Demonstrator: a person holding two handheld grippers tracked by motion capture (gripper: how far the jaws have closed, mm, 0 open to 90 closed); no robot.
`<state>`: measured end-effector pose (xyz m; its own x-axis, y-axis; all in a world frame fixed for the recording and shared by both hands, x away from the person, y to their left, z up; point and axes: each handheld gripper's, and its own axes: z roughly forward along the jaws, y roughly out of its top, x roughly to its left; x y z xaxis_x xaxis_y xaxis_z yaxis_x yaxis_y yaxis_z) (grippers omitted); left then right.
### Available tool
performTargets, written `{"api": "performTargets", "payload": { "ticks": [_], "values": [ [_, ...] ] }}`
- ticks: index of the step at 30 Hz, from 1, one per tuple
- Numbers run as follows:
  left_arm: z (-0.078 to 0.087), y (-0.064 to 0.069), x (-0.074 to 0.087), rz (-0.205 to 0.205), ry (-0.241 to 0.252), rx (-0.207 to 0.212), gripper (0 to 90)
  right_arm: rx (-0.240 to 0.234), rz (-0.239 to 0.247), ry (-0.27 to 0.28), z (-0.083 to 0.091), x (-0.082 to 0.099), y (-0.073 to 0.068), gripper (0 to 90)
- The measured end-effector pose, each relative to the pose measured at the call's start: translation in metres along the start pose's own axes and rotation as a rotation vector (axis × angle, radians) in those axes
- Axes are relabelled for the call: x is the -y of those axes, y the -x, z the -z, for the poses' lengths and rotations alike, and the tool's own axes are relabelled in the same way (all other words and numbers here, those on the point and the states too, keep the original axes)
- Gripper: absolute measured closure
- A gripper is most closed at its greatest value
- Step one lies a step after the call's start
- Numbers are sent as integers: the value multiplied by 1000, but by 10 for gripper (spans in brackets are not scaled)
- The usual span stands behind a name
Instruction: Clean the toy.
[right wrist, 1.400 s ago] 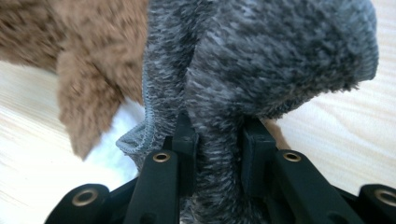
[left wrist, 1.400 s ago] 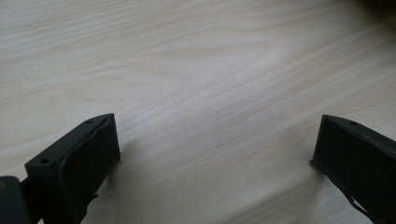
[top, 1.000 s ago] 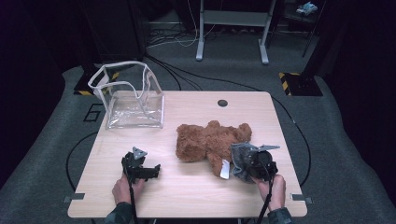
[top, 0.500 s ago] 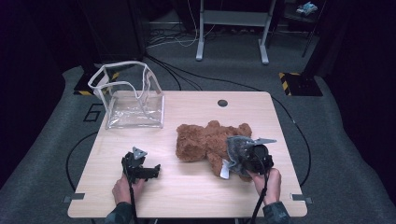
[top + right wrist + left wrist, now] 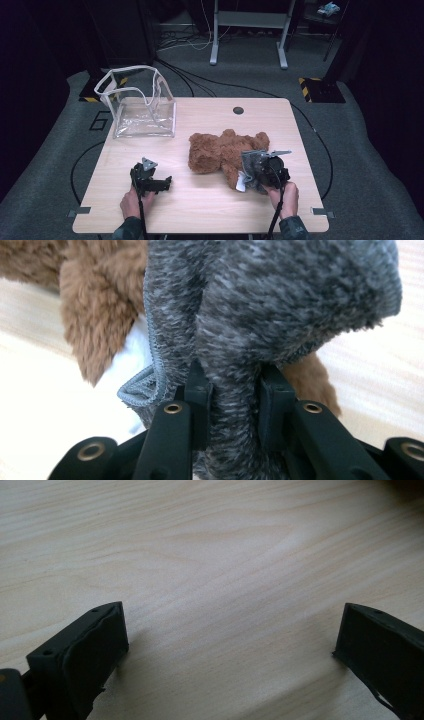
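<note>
Pinching a fold of grey knitted cloth (image 5: 280, 305) between nearly closed jaws of the right gripper (image 5: 234, 390), at the near right of the table (image 5: 210, 210); cloth fuzzy, mottled, stitched hem, lying against the brown plush bear (image 5: 225, 150) and its white tag (image 5: 130, 360); left gripper (image 5: 230, 645) spread wide over bare wood; clear plastic bag (image 5: 140, 105) upright at far left, well apart.

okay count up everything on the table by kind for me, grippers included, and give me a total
Brown teddy bear: 1
Grey fuzzy cloth, pinched in the right gripper: 1
Clear plastic bag: 1
Hand-held grippers: 2 (the right gripper, plus the left gripper, jaws apart over bare table)
Total: 5
</note>
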<state>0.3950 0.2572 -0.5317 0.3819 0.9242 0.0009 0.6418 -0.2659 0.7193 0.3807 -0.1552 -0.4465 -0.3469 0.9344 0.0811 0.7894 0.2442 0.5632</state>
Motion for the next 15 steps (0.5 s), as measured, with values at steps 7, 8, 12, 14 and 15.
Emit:
{"api": "performTargets", "payload": {
  "ticks": [7,8,12,14,15],
  "values": [
    [0,0,0,0,0,0,0,13,36,-14,4,12,1,715],
    [0,0,0,0,0,0,0,13,19,-24,6,13,-1,714],
    [0,0,0,0,0,0,0,11,34,23,13,11,-1,714],
    [0,0,0,0,0,0,0,-6,47,64,19,5,-4,714],
    [0,0,0,1,0,0,0,-10,51,78,20,2,-6,714]
  ]
}}
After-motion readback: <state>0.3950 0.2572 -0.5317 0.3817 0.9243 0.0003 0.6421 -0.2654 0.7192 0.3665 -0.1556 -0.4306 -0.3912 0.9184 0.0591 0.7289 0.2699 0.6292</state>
